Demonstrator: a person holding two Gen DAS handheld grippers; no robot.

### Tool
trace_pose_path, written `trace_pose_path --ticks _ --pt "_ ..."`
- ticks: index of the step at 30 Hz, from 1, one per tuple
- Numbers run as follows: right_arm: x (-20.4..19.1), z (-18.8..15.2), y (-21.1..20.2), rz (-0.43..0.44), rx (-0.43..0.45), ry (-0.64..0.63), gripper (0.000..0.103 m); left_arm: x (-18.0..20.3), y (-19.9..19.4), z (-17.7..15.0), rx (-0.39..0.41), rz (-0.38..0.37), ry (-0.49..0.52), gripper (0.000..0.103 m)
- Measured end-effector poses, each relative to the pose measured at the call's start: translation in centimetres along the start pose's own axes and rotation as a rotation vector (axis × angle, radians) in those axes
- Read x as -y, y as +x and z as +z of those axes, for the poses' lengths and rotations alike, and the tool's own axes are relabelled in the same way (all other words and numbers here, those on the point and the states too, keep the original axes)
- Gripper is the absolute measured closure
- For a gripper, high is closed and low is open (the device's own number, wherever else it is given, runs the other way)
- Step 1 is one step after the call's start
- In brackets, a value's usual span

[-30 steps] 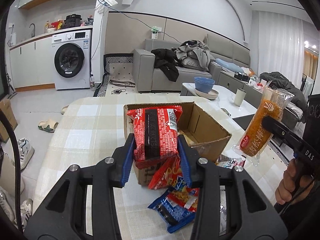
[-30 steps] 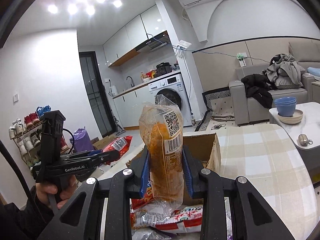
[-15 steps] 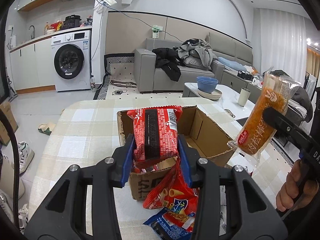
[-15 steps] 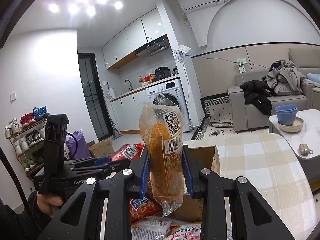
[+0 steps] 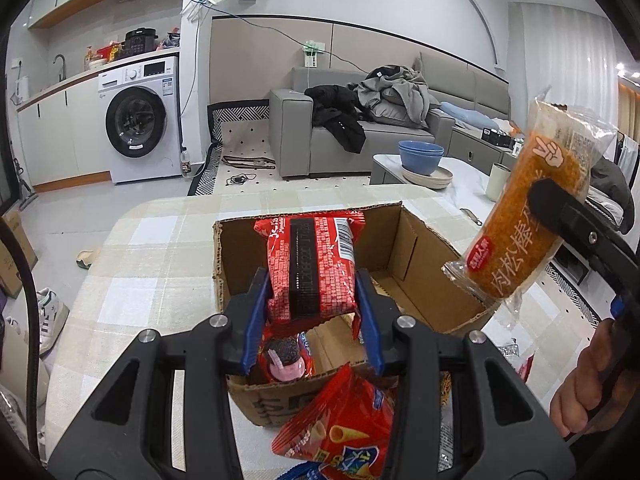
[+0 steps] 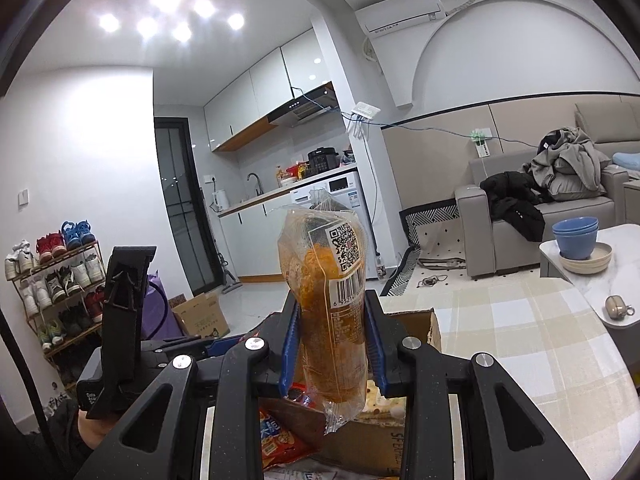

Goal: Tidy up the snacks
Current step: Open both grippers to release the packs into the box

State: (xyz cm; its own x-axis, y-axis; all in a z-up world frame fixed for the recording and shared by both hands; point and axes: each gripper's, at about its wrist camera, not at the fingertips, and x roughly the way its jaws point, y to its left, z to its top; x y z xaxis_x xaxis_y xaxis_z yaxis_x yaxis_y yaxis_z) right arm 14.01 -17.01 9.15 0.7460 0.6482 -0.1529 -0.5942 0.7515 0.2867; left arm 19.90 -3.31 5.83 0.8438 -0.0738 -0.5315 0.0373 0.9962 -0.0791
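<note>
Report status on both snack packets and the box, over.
Left hand-held gripper shut on red packet, over the open cardboard box. Right hand-held gripper shut on orange bread stick packet, beside the box. Nothing blocking the opening.

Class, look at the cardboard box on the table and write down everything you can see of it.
The cardboard box is plain brown corrugated card, open at the top, with ragged cut edges and faint print on its near wall. It sits on the checked tablecloth. A dark-and-pink snack packet lies inside; a red cone-snack bag leans against its front. The left tool holds a red packet over it.
</note>
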Motion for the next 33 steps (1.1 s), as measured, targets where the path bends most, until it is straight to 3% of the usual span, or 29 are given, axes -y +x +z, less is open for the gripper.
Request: trace_pose_path --ticks 9,25,29,30,31,33 --pt "1.2 -0.5 1.5 -0.005 -0.017 0.059 0.073 0.0 2.2 -0.1 -0.014 -0.008 -0.007 0.065" --pt "1.1 -1.2 4.1 -0.057 -0.077 0.008 0.073 -0.7 5.2 -0.5 -0.041 0.02 -0.016 0.065" --pt "1.4 -1.0 4.1 -0.051 -0.07 0.017 0.061 -0.5 5.5 -0.3 -0.035 0.023 0.001 0.062" --pt "1.5 -0.9 4.0 -0.056 -0.067 0.014 0.059 -0.5 5.4 -0.4 -0.033 0.023 0.005 0.057" --pt "1.7 -0.9 3.9 -0.059 -0.067 0.013 0.051 -0.5 5.0 -0.5 -0.03 0.025 0.009 0.053" --pt "1.9 -0.8 4.0 -0.067 -0.076 0.016 0.036 -0.5 4.9 -0.4 -0.021 0.028 0.008 0.036"
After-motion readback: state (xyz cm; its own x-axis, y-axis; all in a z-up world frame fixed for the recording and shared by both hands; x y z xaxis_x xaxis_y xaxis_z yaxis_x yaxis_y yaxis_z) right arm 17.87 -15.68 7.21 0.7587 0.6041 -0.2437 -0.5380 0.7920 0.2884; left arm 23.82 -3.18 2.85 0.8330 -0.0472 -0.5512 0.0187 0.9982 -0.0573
